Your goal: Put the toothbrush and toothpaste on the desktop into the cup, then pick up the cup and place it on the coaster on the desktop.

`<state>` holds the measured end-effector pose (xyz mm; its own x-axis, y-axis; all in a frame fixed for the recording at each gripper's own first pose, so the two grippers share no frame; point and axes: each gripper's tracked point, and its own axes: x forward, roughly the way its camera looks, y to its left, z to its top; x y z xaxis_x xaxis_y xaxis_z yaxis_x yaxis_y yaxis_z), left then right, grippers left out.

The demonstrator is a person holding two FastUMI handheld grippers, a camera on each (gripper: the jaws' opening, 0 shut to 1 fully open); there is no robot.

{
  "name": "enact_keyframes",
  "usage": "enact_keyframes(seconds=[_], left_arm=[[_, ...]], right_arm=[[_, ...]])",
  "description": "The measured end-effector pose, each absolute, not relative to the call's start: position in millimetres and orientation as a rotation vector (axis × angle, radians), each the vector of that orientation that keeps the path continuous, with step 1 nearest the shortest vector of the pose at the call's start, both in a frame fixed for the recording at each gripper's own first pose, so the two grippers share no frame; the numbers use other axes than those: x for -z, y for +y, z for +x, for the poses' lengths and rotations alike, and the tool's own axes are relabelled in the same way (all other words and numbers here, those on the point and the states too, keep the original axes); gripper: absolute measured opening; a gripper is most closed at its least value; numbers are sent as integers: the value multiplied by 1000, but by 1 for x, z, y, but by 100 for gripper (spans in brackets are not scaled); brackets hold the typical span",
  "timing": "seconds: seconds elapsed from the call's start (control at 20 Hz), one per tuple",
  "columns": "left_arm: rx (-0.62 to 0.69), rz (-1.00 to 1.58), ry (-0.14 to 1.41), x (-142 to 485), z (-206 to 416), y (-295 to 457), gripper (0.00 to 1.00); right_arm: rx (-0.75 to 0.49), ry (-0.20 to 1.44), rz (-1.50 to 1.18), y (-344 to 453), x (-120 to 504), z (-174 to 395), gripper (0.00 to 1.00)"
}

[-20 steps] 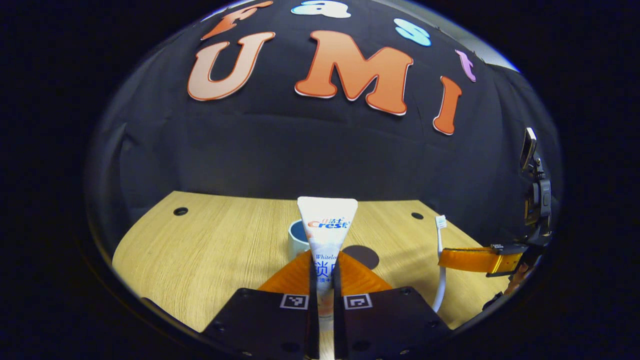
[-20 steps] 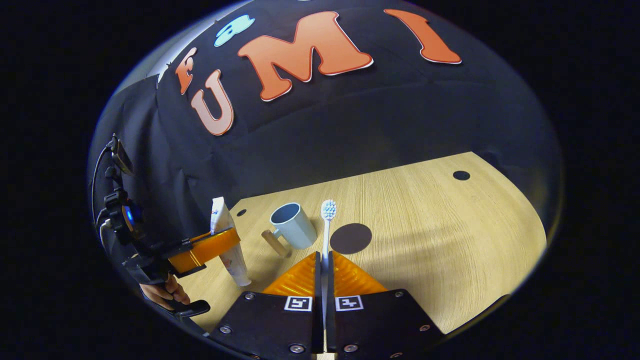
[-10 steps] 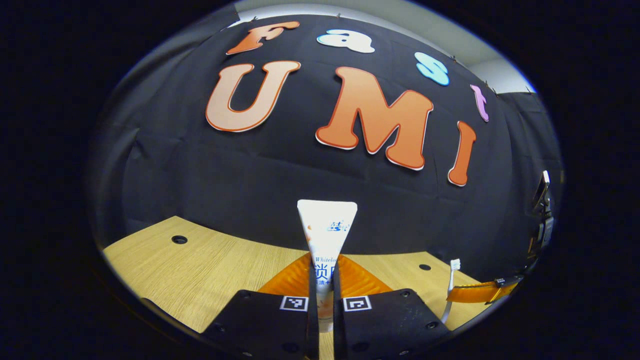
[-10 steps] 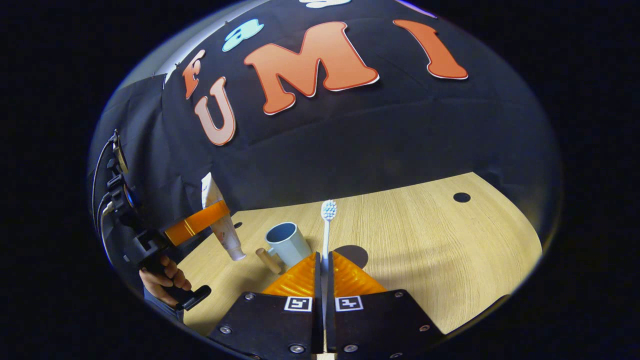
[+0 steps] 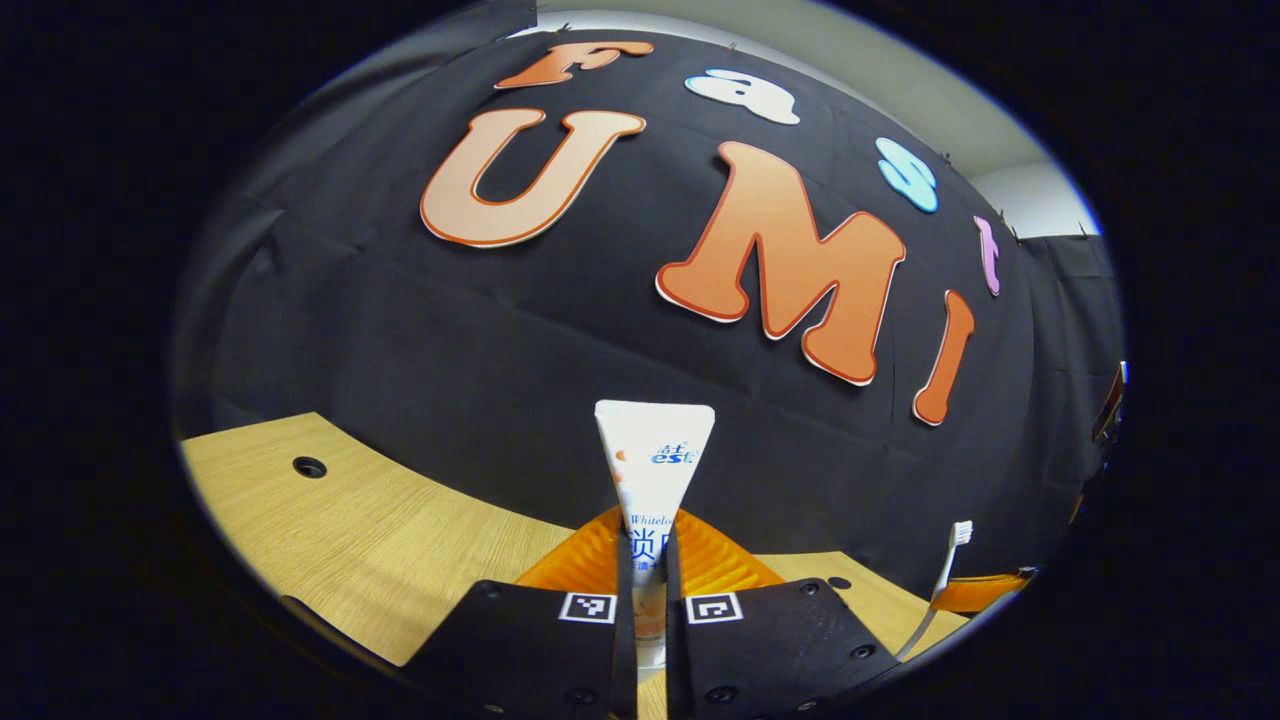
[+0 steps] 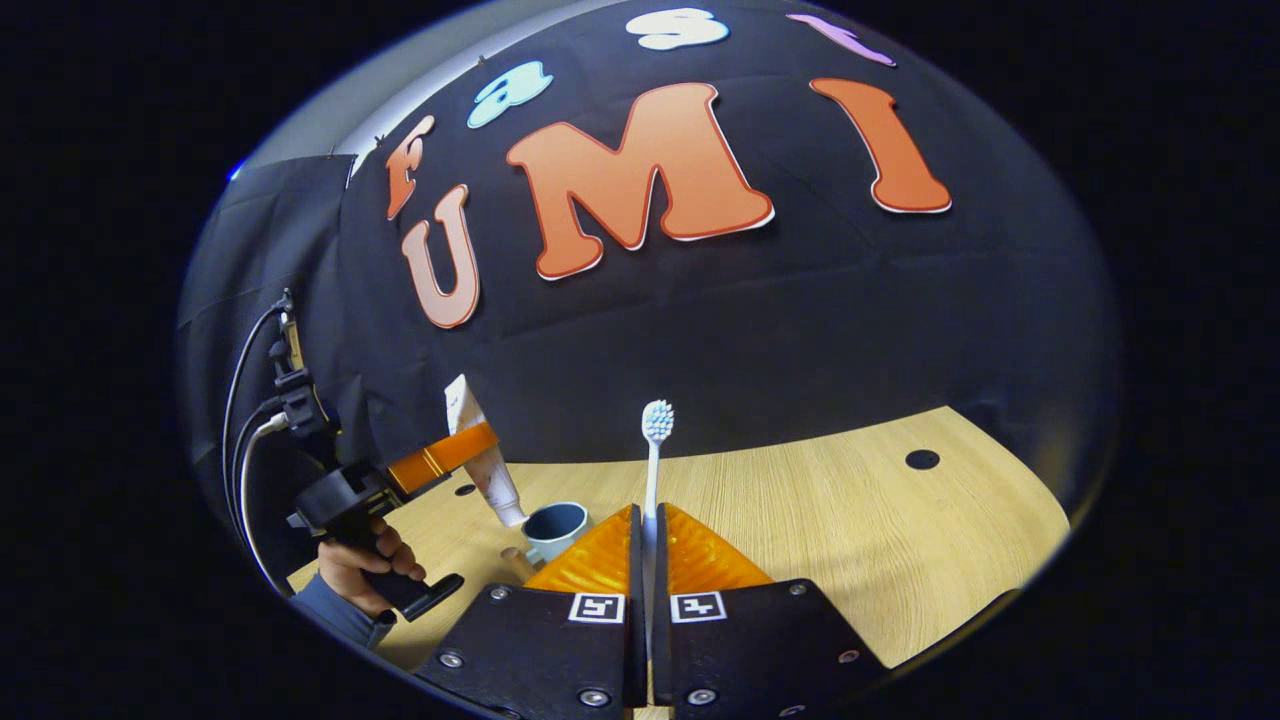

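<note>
White toothpaste [image 5: 654, 470] is clamped upright between the left gripper [image 5: 650, 590] fingers. Seen from the right gripper view, its cap end hangs just above the grey-blue cup [image 6: 556, 526] on the wooden desktop [image 6: 850, 540]. Beside the cup, the toothbrush [image 6: 653, 470] is pinched bristles-up by the right gripper [image 6: 648, 560].

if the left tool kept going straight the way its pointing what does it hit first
Most likely the black cloth wall. The left tool, shut on the toothpaste, points above the far edge of the desktop, with only cloth ahead of the tube. Depth is hard to judge here, so the crimped end of the tube would probably touch first.
</note>
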<state>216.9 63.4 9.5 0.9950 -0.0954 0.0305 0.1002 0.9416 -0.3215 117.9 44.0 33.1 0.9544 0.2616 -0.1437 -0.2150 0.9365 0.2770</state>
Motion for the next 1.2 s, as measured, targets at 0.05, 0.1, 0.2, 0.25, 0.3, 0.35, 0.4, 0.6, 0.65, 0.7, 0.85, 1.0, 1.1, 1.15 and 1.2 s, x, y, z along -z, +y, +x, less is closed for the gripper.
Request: enact_keyframes(seconds=[0.05, 0.1, 0.2, 0.25, 0.3, 0.35, 0.4, 0.6, 0.65, 0.7, 0.85, 1.0, 1.1, 1.15, 1.2], left_arm=[[98, -328, -9, -4, 222, 63, 11], [97, -332, -6, 1, 227, 64, 11], [97, -349, 1, 10, 235, 65, 11], [95, -355, 10, 18, 238, 65, 11], [95, -362, 21, 23, 239, 65, 11], [95, -367, 36, 31, 242, 66, 11], [93, -373, 50, 37, 243, 66, 11], [91, -388, 109, 61, 243, 63, 11], [92, -385, 122, 66, 242, 64, 11], [88, -374, 134, 70, 240, 63, 11], [89, -338, 157, 76, 238, 62, 13], [119, -322, 189, 84, 229, 57, 17], [130, -323, 218, 91, 226, 55, 21], [140, -318, 237, 96, 221, 52, 23], [150, -310, 220, 91, 218, 50, 28]], right_arm=[[-244, 168, 264, 43, -35, 119, 2], [-246, 161, 268, 44, -36, 122, 2], [-248, 154, 280, 49, -37, 130, 2], [-252, 148, 288, 51, -36, 132, 2], [-255, 143, 290, 53, -36, 136, 2], [-257, 129, 290, 55, -38, 139, 2], [-259, 116, 284, 57, -38, 141, 2], [-279, 103, 270, 71, -36, 153, 2], [-284, 100, 269, 75, -37, 156, 2], [-284, 100, 271, 77, -36, 159, 2], [-293, 93, 278, 86, -37, 169, 2], [-293, 84, 288, 91, -40, 177, 2], [-292, 81, 294, 93, -41, 181, 2], [-294, 80, 299, 93, -42, 181, 2], [-294, 81, 299, 95, -42, 182, 2]])
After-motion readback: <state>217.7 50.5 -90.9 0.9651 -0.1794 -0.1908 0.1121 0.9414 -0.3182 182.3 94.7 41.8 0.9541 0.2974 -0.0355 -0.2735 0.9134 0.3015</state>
